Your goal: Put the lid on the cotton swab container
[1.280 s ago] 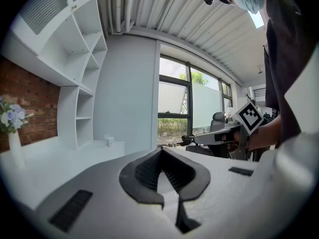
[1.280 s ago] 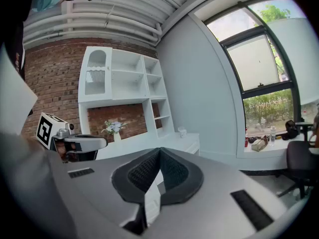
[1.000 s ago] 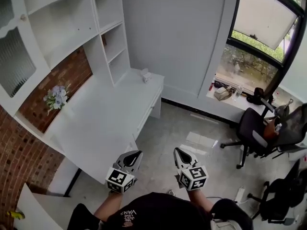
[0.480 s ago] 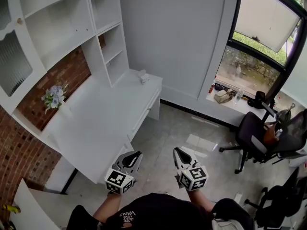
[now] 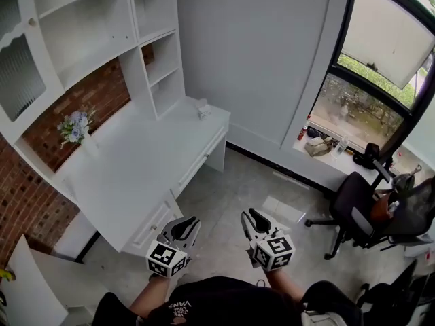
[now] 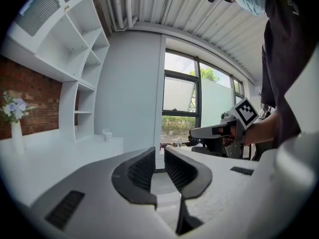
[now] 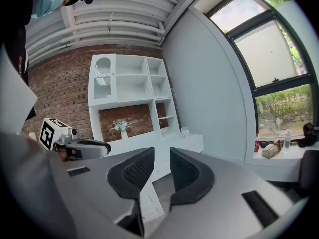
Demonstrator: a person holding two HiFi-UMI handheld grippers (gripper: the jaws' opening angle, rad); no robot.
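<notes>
Stage: approach, no contact made with any task item. The left gripper (image 5: pixel 183 225) has just been opening its jaws and now shows a narrow gap with nothing in it. The right gripper (image 5: pixel 252 220) has likewise just been opening, its gap is wider, and it is also empty. One small white object, judged to be the cotton swab container (image 5: pixel 202 107), stands well ahead of both tools and to their left, at the far end of the desk (image 5: pixel 129 175). Its lid cannot be made out at this range. The next move calls for closing on the desk and locating the lid. Count: two grippers, one container, one flower vase (image 5: pixel 75 128), at least two office chairs (image 5: pixel 351 199).
</notes>
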